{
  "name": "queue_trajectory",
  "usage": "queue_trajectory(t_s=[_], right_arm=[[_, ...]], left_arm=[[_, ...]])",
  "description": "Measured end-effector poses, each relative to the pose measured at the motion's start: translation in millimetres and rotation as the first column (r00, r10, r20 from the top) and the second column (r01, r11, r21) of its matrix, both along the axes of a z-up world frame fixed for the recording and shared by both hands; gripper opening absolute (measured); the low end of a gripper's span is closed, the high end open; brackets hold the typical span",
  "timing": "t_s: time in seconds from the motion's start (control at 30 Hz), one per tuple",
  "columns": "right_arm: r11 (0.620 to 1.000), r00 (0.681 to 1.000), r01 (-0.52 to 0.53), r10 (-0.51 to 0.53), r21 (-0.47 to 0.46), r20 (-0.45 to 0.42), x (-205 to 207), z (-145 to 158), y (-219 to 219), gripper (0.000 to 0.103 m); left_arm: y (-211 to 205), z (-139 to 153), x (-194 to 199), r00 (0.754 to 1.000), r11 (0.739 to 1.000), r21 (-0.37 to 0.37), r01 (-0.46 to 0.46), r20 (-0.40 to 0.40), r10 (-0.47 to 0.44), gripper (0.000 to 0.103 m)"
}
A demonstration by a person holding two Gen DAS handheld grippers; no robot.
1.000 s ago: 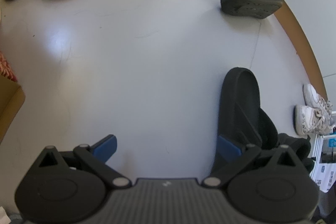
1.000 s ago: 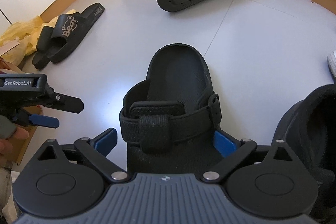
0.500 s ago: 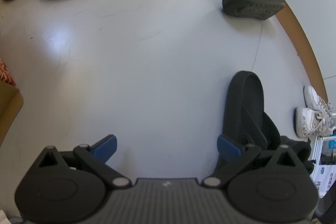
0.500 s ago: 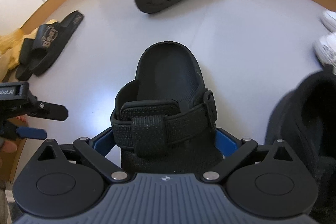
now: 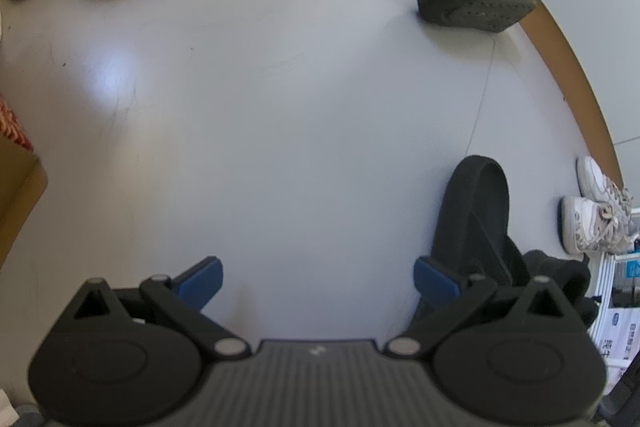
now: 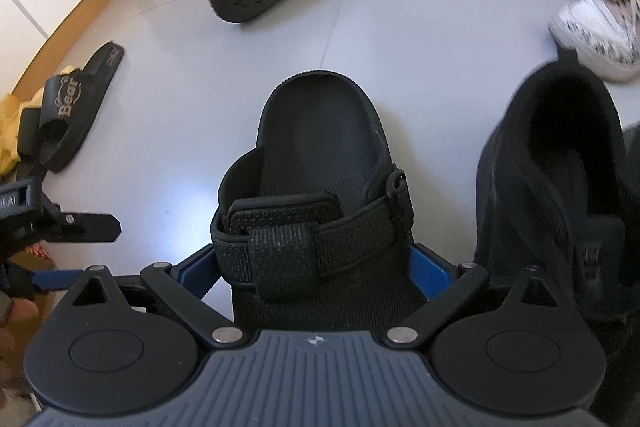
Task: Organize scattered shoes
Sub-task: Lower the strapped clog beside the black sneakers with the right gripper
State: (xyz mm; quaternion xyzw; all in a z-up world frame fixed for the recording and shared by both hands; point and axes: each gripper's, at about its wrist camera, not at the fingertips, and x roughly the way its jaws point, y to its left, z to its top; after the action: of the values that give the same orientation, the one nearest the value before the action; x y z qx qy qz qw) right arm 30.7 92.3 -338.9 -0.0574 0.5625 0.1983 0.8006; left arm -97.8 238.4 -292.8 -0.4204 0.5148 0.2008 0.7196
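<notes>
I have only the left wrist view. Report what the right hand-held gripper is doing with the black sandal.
Observer: The right hand-held gripper has its blue fingers against both sides of the strap sandal, level with the fastened strap.
Operator: Say what lies just right of it.
Observer: A black sneaker, upright with its opening facing up, close beside the sandal.
Operator: Read the slide's logo.
Observer: The black slide reads "Bear".
</notes>
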Motion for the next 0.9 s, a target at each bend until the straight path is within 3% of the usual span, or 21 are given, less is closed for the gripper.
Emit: queue_trajectory(t_s=[0.23,0.5,0.7,0.9], right_arm=[[0.999,0.998,0.051,-0.050,0.010,-0.030,-2.7,0.6,-1.9,0.100],[0.977,0.977,0.212,-0.212,0.012,0.002,-0.9,1.2,-14.4,0.099],[0.986,0.986,0.167,-0.167,-0.003,0.024,-3.7,6.9,-11.8,0.099],[0.994,0.989,0.106,-0.103,-0.023,0.108,-17.1,22.7,-7.3,0.099]], left_arm=[[-2.1,1.3,2.1,1.000,1.000,0.000,0.002,-0.001,-0.002,0.103],[-4.6,2.2,5.0,1.000,1.000,-0.002,0.006,0.003,-0.006,0.103],[-3.7,1.7,-0.9,1.000,1.000,-0.004,0.000,0.002,0.000,0.103],[-5.6,2.4,-0.9,1.000,1.000,-0.004,0.003,0.004,-0.003,0.103]])
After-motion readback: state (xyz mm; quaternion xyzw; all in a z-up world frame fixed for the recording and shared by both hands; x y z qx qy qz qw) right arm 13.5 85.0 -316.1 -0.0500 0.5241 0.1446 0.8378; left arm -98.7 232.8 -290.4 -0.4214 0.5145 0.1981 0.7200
